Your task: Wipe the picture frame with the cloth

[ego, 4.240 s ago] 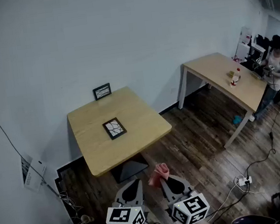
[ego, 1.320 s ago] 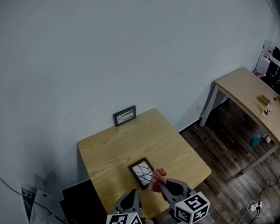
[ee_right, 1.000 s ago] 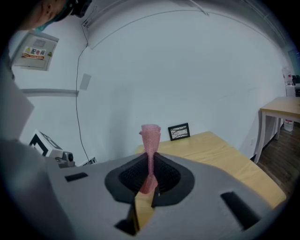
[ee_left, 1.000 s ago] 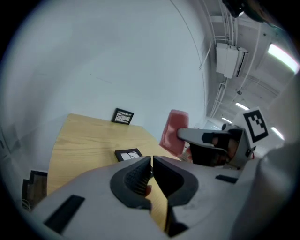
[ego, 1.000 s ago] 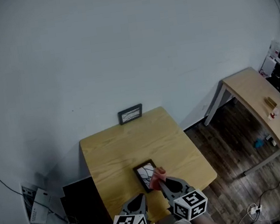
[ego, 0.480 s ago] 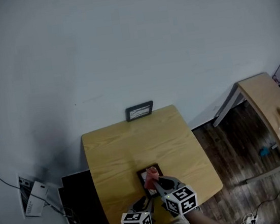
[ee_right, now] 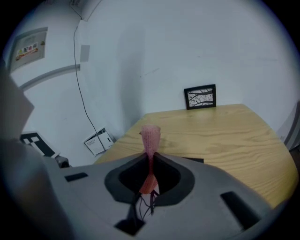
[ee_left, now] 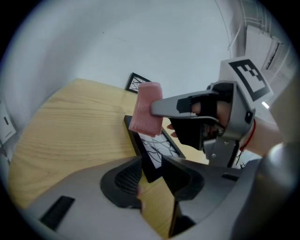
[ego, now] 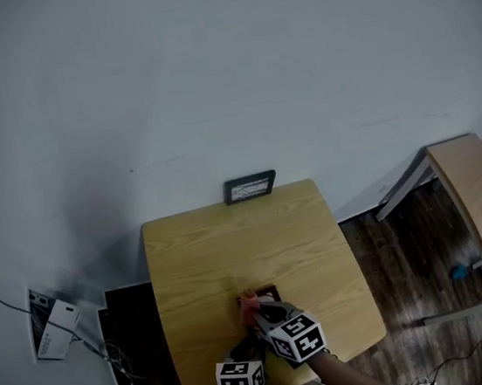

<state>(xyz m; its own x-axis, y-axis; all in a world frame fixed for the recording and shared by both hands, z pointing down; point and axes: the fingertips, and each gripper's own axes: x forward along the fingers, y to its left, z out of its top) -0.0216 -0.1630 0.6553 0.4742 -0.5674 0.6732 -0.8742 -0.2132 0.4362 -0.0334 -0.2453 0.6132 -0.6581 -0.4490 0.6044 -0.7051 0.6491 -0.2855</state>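
From my left cam: my left gripper [ee_left: 152, 176] has its jaws spread wide, they've just been opening, and the near corner of the picture frame [ee_left: 156, 146] sits in the gap without either pad pressing on it. The frame lies flat on the wooden table [ee_left: 70, 122]. My right gripper [ee_left: 153, 108] reaches in from the right, pinching a pink cloth [ee_left: 143, 116] just above the frame's far end. Its marker cube [ee_left: 246, 77] is up top right. A second small frame [ee_left: 137, 83] stands against the wall [ee_left: 140, 37].

Office, by its wooden desks [ego: 199, 263]
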